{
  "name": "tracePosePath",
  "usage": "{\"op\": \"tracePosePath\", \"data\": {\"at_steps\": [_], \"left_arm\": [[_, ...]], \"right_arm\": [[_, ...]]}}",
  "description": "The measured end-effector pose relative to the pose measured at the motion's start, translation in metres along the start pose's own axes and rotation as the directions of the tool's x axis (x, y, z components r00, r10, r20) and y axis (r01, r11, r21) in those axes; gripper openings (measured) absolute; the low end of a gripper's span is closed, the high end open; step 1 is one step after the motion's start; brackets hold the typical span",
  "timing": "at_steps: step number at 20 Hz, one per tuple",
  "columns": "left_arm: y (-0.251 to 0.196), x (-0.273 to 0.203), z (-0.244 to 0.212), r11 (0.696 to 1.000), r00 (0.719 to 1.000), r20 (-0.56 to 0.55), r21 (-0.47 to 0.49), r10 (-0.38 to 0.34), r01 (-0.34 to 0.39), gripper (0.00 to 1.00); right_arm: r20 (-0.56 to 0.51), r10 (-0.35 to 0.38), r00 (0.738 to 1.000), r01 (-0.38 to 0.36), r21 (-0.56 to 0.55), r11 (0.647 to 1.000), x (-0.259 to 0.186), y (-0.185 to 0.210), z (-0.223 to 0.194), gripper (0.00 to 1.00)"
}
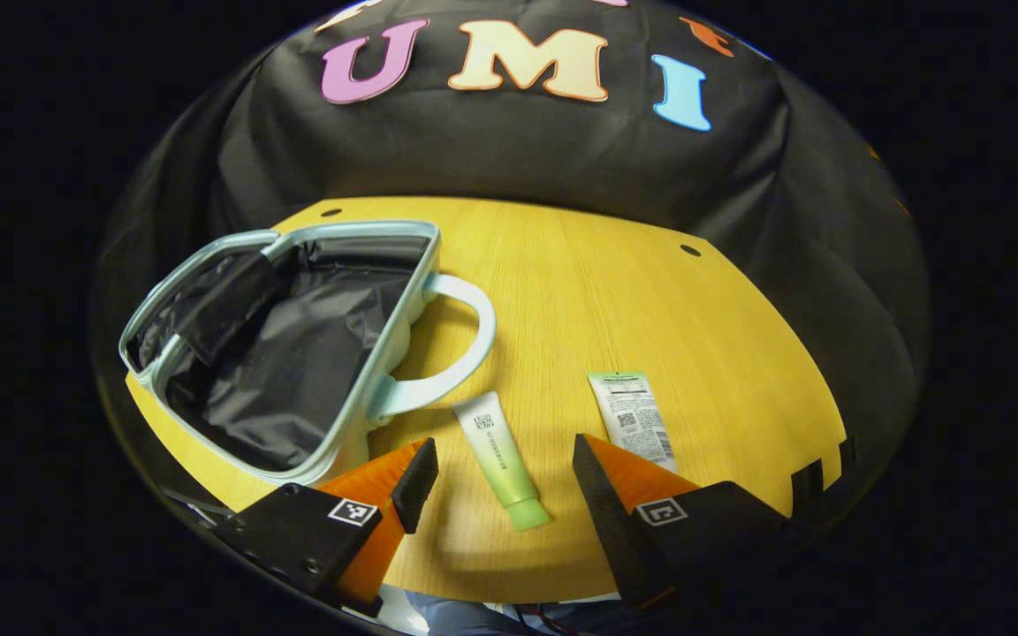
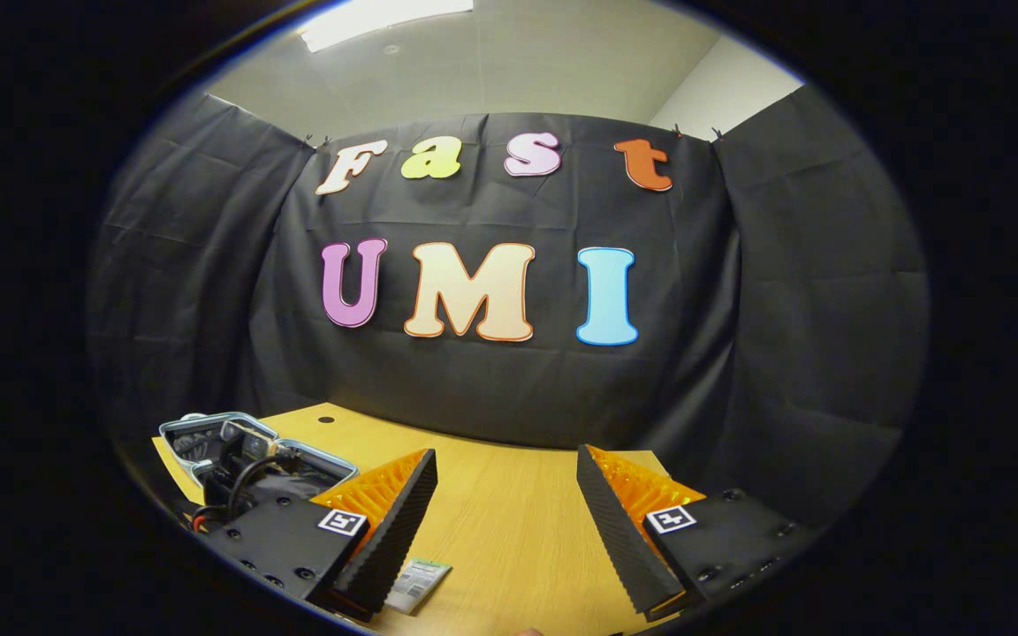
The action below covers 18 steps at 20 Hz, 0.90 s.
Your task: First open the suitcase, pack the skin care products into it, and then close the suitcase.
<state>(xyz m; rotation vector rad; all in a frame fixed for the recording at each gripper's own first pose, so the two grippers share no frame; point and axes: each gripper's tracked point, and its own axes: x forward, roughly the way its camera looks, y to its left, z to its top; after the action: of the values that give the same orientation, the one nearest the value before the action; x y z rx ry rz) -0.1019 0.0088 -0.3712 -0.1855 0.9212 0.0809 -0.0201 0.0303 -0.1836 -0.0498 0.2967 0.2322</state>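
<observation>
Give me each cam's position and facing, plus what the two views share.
Left gripper view: rides the left gripper, pitched down at the table, open suitcase, green tube and sachet; own open fingers at bottom.
Right gripper view: rides the right gripper, held more level, facing the booth wall; own open fingers.
Shared: table, suitcase, sachet.

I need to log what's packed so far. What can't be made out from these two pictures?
- Left gripper view: the suitcase near corner is hidden behind a claw finger; its dark lining could hide things.
- Left gripper view: the sachet lower end is covered by the other finger.
- Right gripper view: the sachet is mostly hidden behind a finger.
</observation>
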Motion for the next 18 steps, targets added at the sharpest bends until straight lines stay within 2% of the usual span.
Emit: {"op": "tracePosePath", "data": {"at_steps": [3, 4, 5, 6, 7, 8, 10, 11, 13, 14, 16, 18], "left_arm": [[0.0, 0.015, -0.01, 1.0, 0.998, -0.055, -0.022, -0.008, 0.007, 0.81], [0.002, 0.017, -0.016, 1.0, 0.997, -0.082, -0.026, 0.0, -0.002, 0.75], [0.008, 0.02, -0.012, 1.0, 0.998, -0.063, 0.0, 0.023, -0.023, 0.71], [0.012, 0.024, -0.011, 0.999, 0.998, -0.054, 0.019, 0.028, -0.027, 0.61], [0.014, 0.02, -0.012, 0.999, 0.998, -0.047, 0.032, 0.039, -0.037, 0.55], [0.013, 0.022, -0.011, 0.999, 0.999, -0.026, 0.042, 0.027, -0.026, 0.4], [0.011, 0.026, -0.012, 0.997, 1.0, -0.027, 0.083, 0.003, -0.001, 0.27], [0.011, 0.024, -0.012, 0.995, 0.999, -0.034, 0.101, -0.019, 0.022, 0.24], [0.005, 0.027, -0.008, 0.997, 0.997, -0.038, 0.034, -0.072, 0.073, 0.12], [0.002, 0.025, -0.009, 0.995, 0.993, -0.05, -0.009, -0.104, 0.103, 0.0], [0.004, 0.026, -0.006, 0.988, 0.989, -0.044, -0.071, -0.14, 0.137, 0.0], [0.003, 0.022, -0.004, 0.983, 0.986, -0.049, -0.092, -0.162, 0.157, 0.0]], "right_arm": [[-0.006, -0.012, 1.0, 0.012, -0.009, 1.0, -0.002, -0.005, -0.002, 0.99], [-0.005, -0.017, 1.0, 0.017, -0.012, 1.0, -0.002, -0.008, -0.002, 0.99], [-0.005, -0.022, 1.0, 0.022, -0.013, 1.0, -0.002, -0.009, -0.002, 0.99], [-0.007, -0.027, 1.0, 0.026, -0.012, 1.0, -0.002, -0.01, -0.003, 0.99], [-0.009, -0.03, 1.0, 0.03, -0.009, 1.0, -0.002, -0.011, -0.004, 0.99], [-0.012, -0.032, 0.999, 0.032, -0.006, 0.999, -0.001, -0.012, -0.005, 0.99], [-0.018, -0.034, 0.999, 0.034, -0.001, 0.999, 0.0, -0.011, -0.007, 0.99], [-0.022, -0.03, 0.999, 0.03, 0.003, 1.0, 0.0, -0.009, -0.009, 0.99], [-0.03, -0.019, 0.999, 0.019, 0.012, 1.0, 0.001, -0.004, -0.011, 1.0], [-0.034, -0.013, 0.999, 0.014, 0.015, 1.0, 0.002, -0.001, -0.012, 1.0], [-0.037, 0.006, 0.999, -0.005, 0.024, 1.0, 0.002, 0.005, -0.014, 0.99], [-0.04, 0.023, 0.999, -0.022, 0.025, 0.999, 0.002, 0.011, -0.014, 1.0]]}}
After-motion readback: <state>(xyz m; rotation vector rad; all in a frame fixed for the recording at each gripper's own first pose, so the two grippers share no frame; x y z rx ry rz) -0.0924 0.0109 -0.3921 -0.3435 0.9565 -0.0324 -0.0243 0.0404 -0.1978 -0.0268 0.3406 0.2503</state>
